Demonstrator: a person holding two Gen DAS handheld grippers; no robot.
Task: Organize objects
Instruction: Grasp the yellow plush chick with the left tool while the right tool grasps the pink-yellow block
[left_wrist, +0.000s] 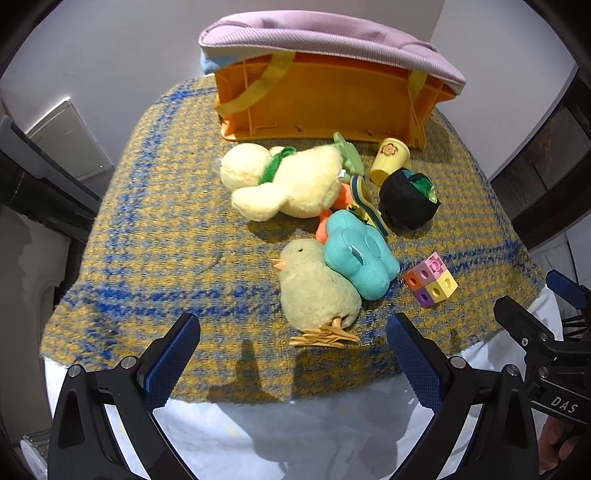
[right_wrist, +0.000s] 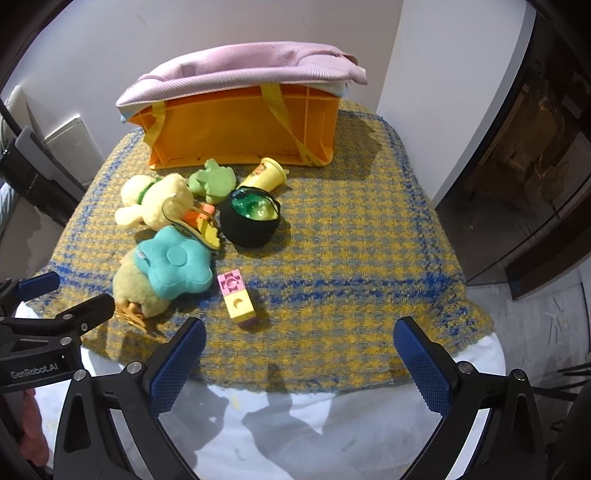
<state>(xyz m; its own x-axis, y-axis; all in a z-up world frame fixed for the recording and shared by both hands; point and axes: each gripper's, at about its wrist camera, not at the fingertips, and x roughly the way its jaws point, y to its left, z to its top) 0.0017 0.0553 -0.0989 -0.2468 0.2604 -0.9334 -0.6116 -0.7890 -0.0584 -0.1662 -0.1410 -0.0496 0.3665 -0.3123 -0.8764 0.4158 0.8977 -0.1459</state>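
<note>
Both tongs hanging apart and empty over the near edge of the toy pile, nothing taken up yet.

I am holding my left tongs (left_wrist: 293, 354) spread wide just short of the small pale-yellow plush chick (left_wrist: 317, 291), which is lying on the yellow-and-blue woven cloth covering the surface (left_wrist: 166, 236); I judge it light and squashy, best pinched across its round body, not by the thin orange felt feet. The teal flower-shaped cushion (right_wrist: 177, 264) is leaning on the chick, and looks equally soft. My right tongs (right_wrist: 299, 354) are gaping too, nearest the pastel plastic cube block (right_wrist: 238, 297): stiff, light, probably slippery, so I am favouring its flat opposite faces. Farther back, the larger cream plush duck with a green scarf (left_wrist: 288, 181), the black fabric pouch with green lining (right_wrist: 253, 218) and the yellow plastic cup (left_wrist: 389, 160) are lying before the orange plastic bin with a lilac fabric liner (right_wrist: 240, 125).
</note>
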